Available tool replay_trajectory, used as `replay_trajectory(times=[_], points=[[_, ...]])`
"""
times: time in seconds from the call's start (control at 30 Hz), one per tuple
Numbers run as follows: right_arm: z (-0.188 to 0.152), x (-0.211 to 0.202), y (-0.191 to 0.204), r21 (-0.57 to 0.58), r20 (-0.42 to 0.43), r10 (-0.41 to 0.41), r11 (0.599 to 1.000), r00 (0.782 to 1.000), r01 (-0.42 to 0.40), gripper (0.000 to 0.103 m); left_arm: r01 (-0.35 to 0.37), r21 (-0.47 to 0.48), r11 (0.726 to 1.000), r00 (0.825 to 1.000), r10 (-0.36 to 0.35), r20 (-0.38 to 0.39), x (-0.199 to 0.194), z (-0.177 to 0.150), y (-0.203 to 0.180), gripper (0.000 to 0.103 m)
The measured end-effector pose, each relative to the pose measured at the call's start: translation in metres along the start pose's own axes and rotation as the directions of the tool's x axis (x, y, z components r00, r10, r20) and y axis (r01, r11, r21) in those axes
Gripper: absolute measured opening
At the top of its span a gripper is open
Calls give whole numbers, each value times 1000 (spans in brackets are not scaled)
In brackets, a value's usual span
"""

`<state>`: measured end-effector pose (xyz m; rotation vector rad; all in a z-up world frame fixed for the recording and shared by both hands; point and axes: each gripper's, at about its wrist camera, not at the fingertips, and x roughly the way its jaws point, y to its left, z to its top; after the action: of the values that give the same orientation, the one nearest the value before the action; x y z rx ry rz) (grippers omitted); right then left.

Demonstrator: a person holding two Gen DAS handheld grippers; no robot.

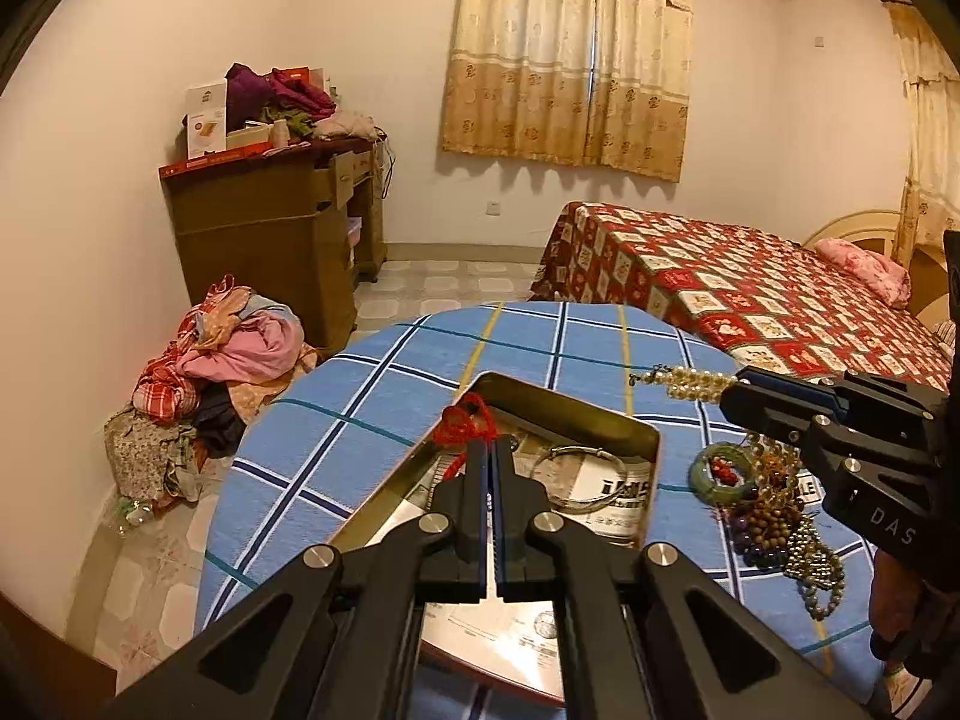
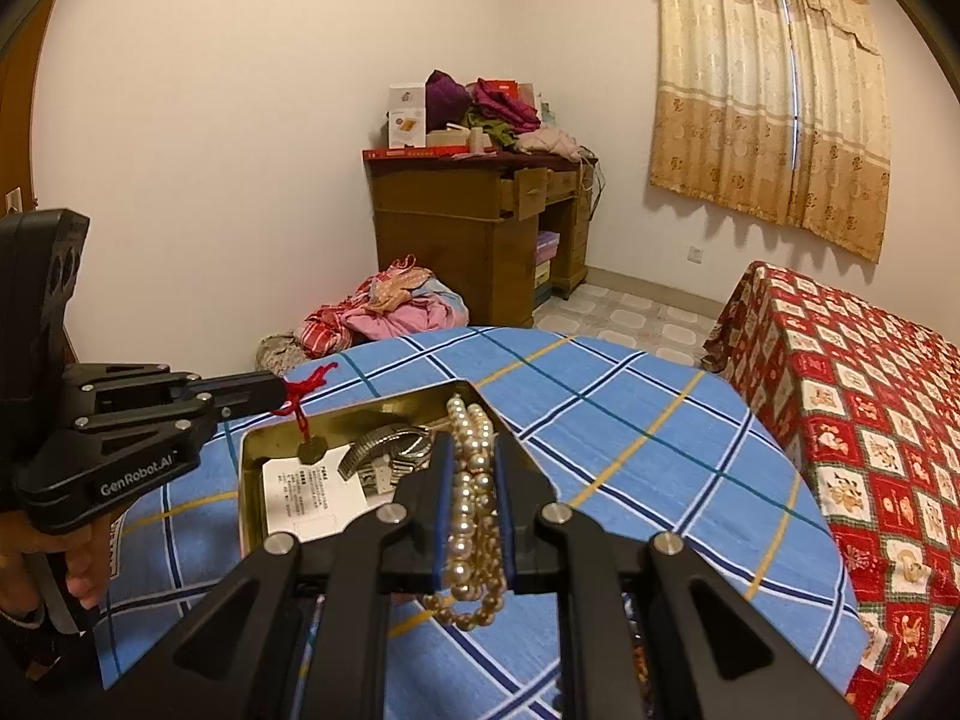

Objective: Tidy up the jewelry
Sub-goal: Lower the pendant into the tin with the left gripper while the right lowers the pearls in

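Note:
My left gripper (image 1: 489, 447) is shut on a red cord (image 1: 465, 420) whose dark pendant (image 2: 311, 450) hangs over the open gold tin (image 1: 645, 438). In the right wrist view the left gripper (image 2: 273, 391) comes in from the left with the red cord (image 2: 303, 390) at its tip. My right gripper (image 2: 474, 441) is shut on a pearl necklace (image 2: 471, 516), held above the tin (image 2: 249, 480); in the left wrist view the right gripper (image 1: 729, 393) shows the pearls (image 1: 690, 381) sticking out. A silver bangle (image 1: 579, 468) and a metal watch band (image 2: 384, 447) lie inside the tin.
The round table (image 1: 336, 420) has a blue plaid cloth. A heap of beaded jewelry (image 1: 780, 516) and a green bangle (image 1: 720, 471) lie right of the tin. A bed (image 1: 750, 300) stands behind, a wooden desk (image 2: 474, 222) and clothes pile (image 2: 384, 312) by the wall.

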<state>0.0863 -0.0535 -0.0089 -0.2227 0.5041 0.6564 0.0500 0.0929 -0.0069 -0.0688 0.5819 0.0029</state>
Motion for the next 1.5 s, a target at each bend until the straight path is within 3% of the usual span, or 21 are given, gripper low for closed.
replay_trajectory(times=[1.03, 1.5], points=[[-8, 64, 30, -64, -145, 49, 996, 988, -58, 15, -46, -52, 998, 994, 40, -106, 46, -12, 17, 0], [-18, 68, 31, -45, -177, 52, 997, 983, -61, 16, -61, -58, 996, 987, 52, -150, 55, -16, 16, 1]])
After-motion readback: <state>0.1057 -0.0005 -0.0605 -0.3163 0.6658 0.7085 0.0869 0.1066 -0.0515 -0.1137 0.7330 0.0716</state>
